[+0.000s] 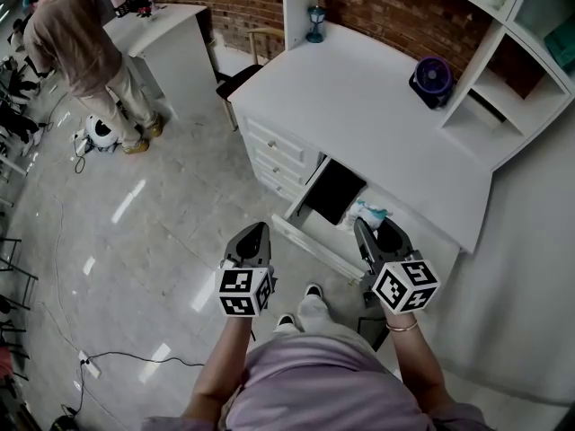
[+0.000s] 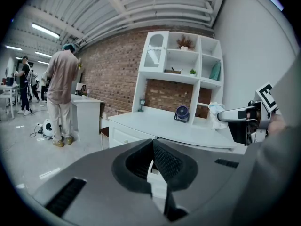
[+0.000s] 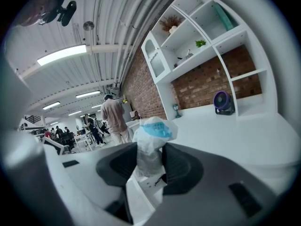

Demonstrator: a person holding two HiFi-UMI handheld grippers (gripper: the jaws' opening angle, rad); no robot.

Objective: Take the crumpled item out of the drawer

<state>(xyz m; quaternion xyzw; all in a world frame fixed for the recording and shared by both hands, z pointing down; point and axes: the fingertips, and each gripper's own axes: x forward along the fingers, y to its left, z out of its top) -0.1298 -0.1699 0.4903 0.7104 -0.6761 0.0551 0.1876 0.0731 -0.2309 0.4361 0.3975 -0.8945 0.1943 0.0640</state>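
The right claw is clamping the crumpled item, a white wad with a blue patch on it; in the right gripper view the wad is sitting pinched between the two dark pads of that claw, its blue-marked top bulging out past the tips. The jaws are standing part-way apart, pressing on the item from both sides.

The drawer is hanging pulled out from under the white surface, its dark inside showing; the crumpled item is hovering over the drawer's right end, close by the edge of the surface. Seen from the left gripper view, the right claw is holding the wad up to the right of the drawer.

The left claw is holding off to the left of the drawer, out in front of the drawer's front panel; its jaws are meeting at the tips with nothing between them.

Behind the drawer, on the surface, a purple fan is sitting to the right, by the white shelf unit, and a small blue lantern-like thing is standing at the far back edge. Well away to the left of the drawer, a person is standing on the glossy floor beside another white counter.
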